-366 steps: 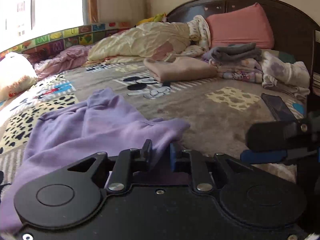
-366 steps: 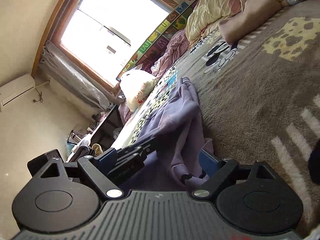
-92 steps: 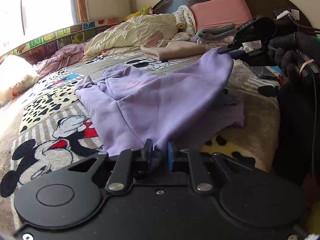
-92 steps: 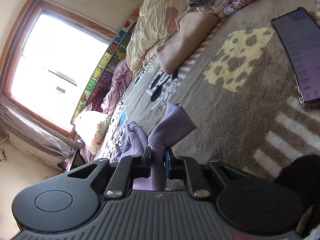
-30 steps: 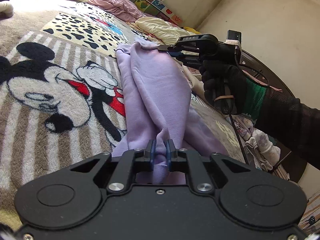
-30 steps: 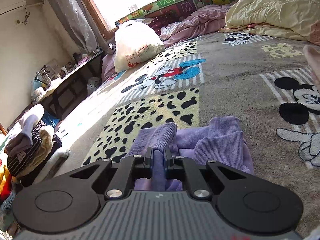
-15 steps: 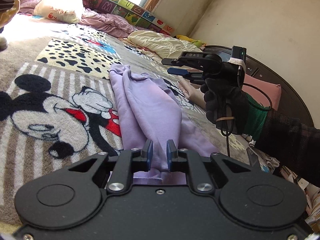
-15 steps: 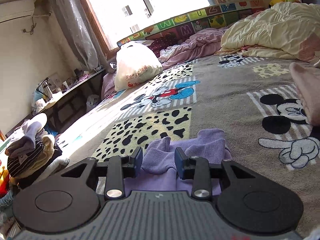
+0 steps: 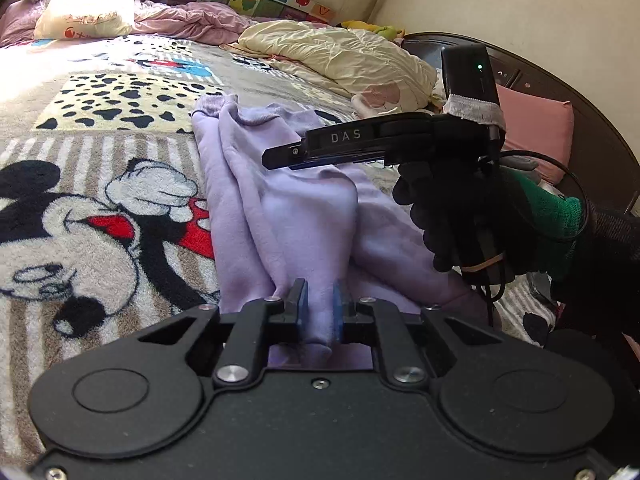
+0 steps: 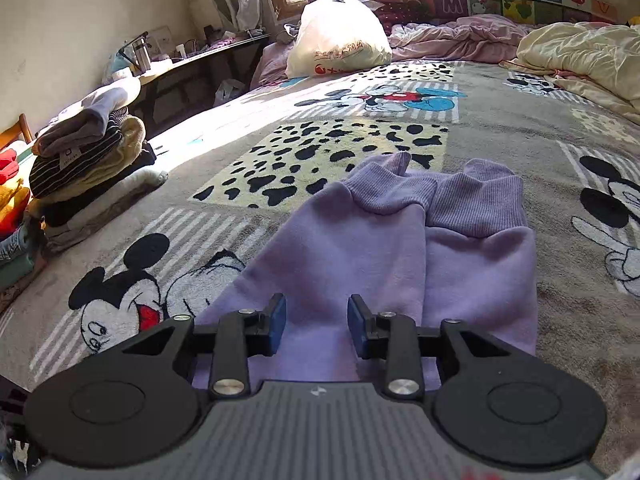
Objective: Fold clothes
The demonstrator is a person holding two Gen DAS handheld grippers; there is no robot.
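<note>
A purple garment (image 9: pixel 280 200) lies lengthwise on the cartoon-print bedspread (image 9: pixel 100 208), folded along its length. Its two ribbed cuffs (image 10: pixel 440 196) lie side by side at the far end. My left gripper (image 9: pixel 320 304) sits at the near end, and a raised fold of the purple cloth fills the narrow gap between its blue pads. My right gripper (image 10: pixel 316 320) hangs open just above the garment with nothing between its fingers. In the left wrist view the right gripper (image 9: pixel 280 156) hovers over the cloth, held by a black-gloved hand (image 9: pixel 448 216).
A cream duvet (image 9: pixel 340 56) and a pink pillow (image 9: pixel 536 136) lie by the dark headboard. A white plastic bag (image 10: pixel 340 40) stands near the window. A stack of folded clothes (image 10: pixel 80 148) sits at the bed's left edge, beside a cluttered desk (image 10: pixel 192 56).
The right gripper has let go of the cuff end, opened wide and drawn back above the garment. The left gripper holds the near fold and has tilted to a flatter view of the bed.
</note>
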